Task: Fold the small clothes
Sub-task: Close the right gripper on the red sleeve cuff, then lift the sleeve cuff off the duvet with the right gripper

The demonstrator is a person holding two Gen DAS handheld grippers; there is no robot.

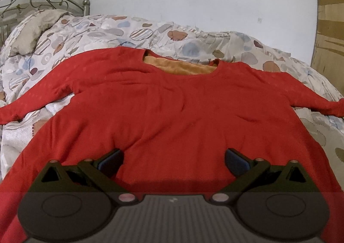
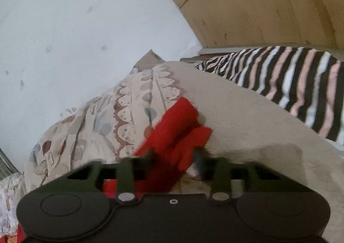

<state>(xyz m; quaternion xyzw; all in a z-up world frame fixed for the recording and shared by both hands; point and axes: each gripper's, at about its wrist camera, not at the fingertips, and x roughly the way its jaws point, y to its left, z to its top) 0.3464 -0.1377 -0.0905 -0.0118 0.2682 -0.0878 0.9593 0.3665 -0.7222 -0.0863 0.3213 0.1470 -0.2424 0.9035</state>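
Left wrist: one red top (image 1: 172,101), left gripper (image 1: 173,162) agape; right gripper (image 2: 174,157) clamping one sleeve (image 2: 174,133).

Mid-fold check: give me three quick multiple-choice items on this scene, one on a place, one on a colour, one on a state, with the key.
1. Where does the red top lie?
A. On the patterned quilt
B. On a chair
C. On the floor

2. What colour shows inside its neckline?
A. Blue
B. Orange
C. White

3. How is the left hand-held gripper?
A. Shut on a sleeve
B. Open over the hem
C. Out of view

Key: 1 A, quilt surrounds the top; 2 B, orange lining shows; 3 B, fingers stand wide apart above red cloth.
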